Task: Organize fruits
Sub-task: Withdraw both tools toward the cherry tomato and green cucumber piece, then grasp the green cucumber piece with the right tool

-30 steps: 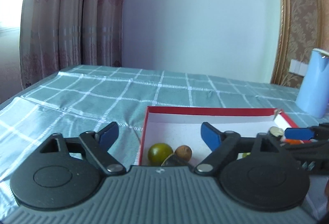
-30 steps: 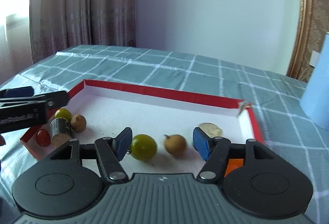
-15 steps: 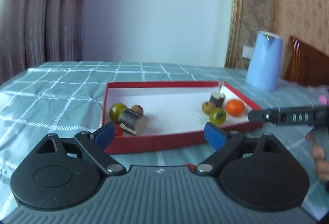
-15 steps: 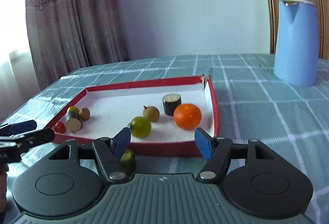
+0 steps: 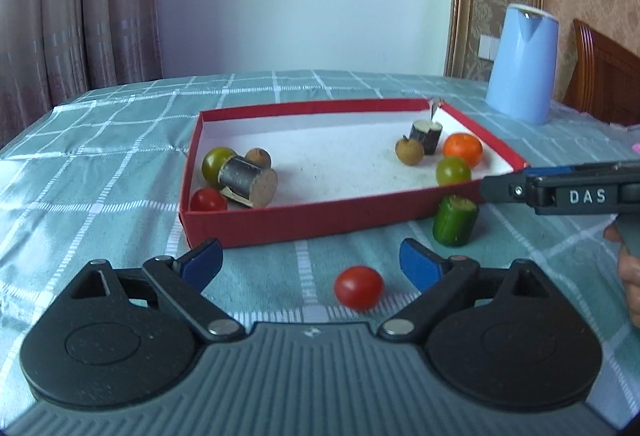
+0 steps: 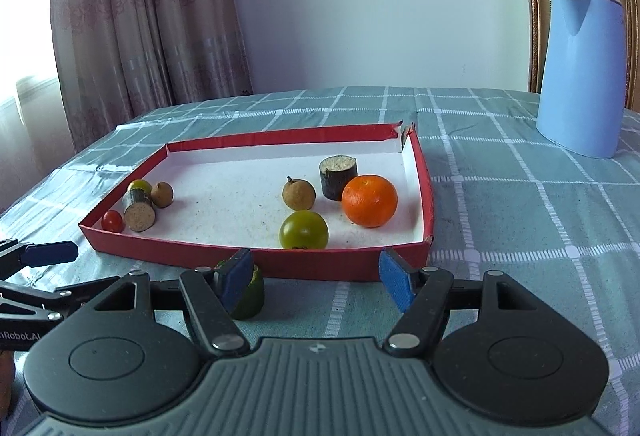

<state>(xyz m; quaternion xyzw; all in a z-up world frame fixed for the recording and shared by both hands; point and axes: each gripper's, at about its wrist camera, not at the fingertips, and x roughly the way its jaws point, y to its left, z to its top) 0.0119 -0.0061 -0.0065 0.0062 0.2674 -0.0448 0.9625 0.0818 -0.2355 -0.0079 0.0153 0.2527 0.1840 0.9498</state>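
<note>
Both hand-held grippers have pulled back from the red tray [image 5: 304, 222]. Left hand-held gripper [image 5: 310, 262] gapes wide; a glossy red cherry tomato [image 5: 358, 287] lies on the tabletop [image 5: 100, 179] between its fingers. Right hand-held gripper [image 6: 316, 278] is likewise wide, empty, a green cucumber stub [image 6: 250, 296] behind its left finger.

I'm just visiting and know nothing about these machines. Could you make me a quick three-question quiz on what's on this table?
1. True or false: the orange lies inside the red box.
2. Which loose item lies between the left tool's fingers: A) cherry tomato B) cucumber piece?
3. Fill in: the right tool is ____ (open/shut).

Key: 1 true; 2 A; 3 open.
</note>
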